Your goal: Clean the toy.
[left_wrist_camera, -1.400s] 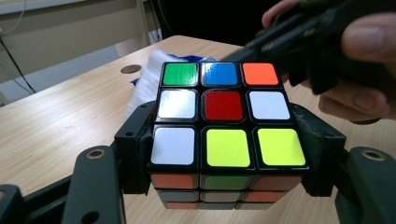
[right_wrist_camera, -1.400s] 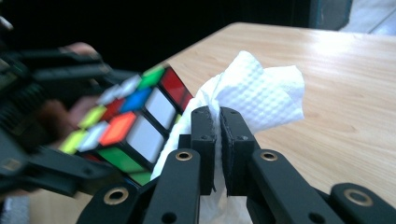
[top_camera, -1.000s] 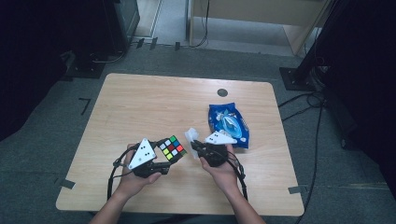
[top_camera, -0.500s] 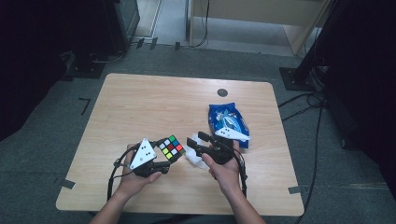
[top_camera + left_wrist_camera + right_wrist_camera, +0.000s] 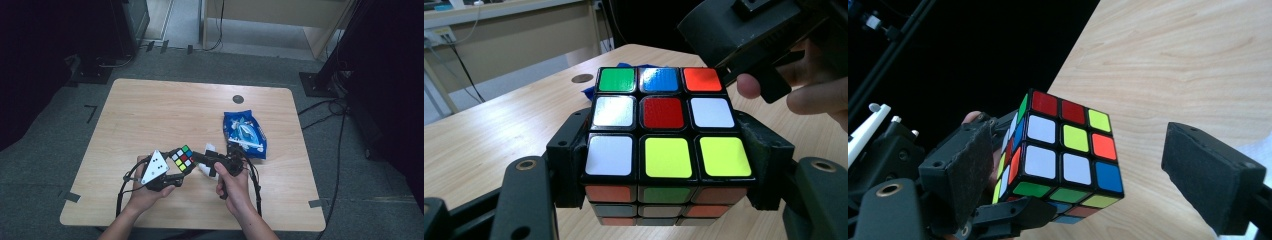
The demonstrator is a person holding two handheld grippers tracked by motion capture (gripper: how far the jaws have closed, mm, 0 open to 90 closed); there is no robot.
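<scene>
The table is a light wood top with rounded corners, bare over most of its far and left parts, with a small dark round disc set into it toward 12 o'clock. It stands on grey carpet; short strips of tape lie on the floor at its near corners, black cables trail across the floor at 3 o'clock, and dark stands and a pale cabinet ring the room at the far side. A blue bag lies on the table at about 2 o'clock from the hands, with a small white scrap just beside the grippers. The cube is held above the near middle of the table, at 6 o'clock from the disc. The left gripper is clamped on the cube, its pads pressed against two opposite sides, as the left gripper view shows around the cube. The right gripper reaches in from 3 o'clock; its jaws have just been opening and now stand apart, with the cube between them: the right pad is well clear of it, while whether the left pad touches I cannot tell.
</scene>
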